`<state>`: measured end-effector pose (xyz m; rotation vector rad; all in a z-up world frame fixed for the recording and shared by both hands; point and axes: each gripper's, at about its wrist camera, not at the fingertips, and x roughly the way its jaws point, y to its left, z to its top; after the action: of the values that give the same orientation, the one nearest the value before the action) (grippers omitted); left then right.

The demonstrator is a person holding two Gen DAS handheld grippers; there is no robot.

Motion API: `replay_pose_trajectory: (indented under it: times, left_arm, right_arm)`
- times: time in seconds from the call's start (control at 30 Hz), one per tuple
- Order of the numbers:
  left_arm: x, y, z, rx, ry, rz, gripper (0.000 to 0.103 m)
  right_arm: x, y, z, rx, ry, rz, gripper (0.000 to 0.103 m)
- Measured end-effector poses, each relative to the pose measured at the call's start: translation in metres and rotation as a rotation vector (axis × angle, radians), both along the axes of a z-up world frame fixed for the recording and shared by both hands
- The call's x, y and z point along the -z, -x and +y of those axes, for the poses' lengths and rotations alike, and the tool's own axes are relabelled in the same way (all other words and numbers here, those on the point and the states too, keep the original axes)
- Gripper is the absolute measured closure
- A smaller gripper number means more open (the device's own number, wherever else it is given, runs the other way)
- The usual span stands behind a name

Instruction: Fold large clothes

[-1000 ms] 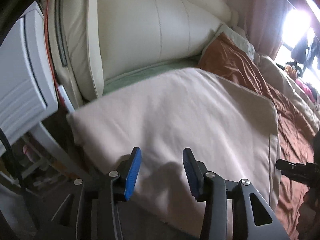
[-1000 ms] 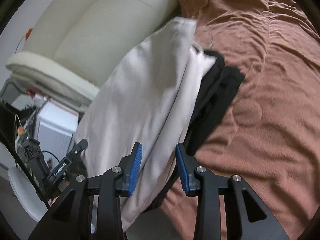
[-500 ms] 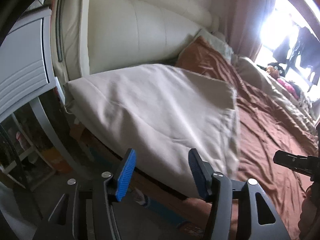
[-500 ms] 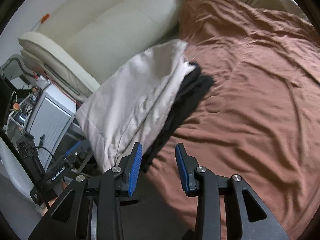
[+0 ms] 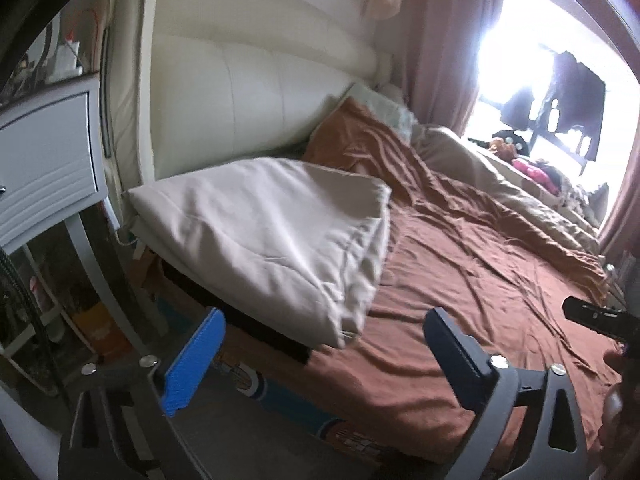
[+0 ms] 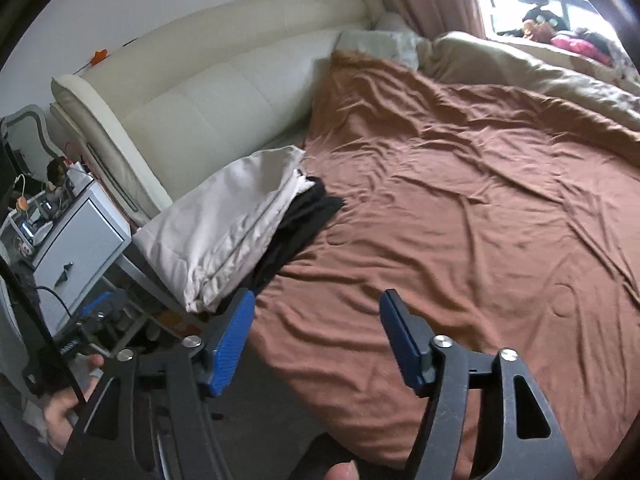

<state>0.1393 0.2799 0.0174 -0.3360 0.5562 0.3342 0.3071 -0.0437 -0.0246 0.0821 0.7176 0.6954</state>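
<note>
Two folded garments are counted at the bed's corner: one cream garment (image 6: 224, 236) laid on top of one black garment (image 6: 304, 220) (the black one possibly more than a single piece; this cannot be told). One brown bedspread (image 6: 460, 200), one beige duvet (image 6: 520, 68), one pale pillow (image 6: 376, 44), one padded headboard (image 6: 208, 92) and one grey nightstand (image 6: 76, 256) are seen. Two grippers are counted, the left gripper (image 5: 320, 354) and the right gripper (image 6: 316, 336).

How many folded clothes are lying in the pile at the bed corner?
2 visible: a folded cream garment on top, and a folded black garment under it, showing along its edge, on the brown bedspread. More may be hidden below.
</note>
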Motion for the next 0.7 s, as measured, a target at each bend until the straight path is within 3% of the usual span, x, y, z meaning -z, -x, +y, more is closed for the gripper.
replay_pose_trajectory:
  times: [0.07, 0.23, 0.37, 0.7]
  left_arm:
    - [-0.007, 0.01, -0.013, 0.03, 0.001, -0.026, 0.001]
    - [-0.019, 0.032, -0.04, 0.072, -0.024, -0.068, 0.001]
    - [-0.022, 0.048, -0.066, 0.127, -0.032, -0.078, 0.001]
    - [-0.026, 0.095, -0.129, 0.222, -0.144, -0.125, 0.001]
  right_arm:
    - [-0.001, 0.017, -0.011, 0.024, 0.006, -0.03, 0.021]
    - [-0.002, 0.065, -0.04, 0.092, 0.048, -0.103, 0.018]
    - [-0.005, 0.101, -0.058, 0.126, 0.058, -0.159, 0.001]
    - [0.01, 0.182, -0.108, 0.208, 0.034, -0.226, 0.0]
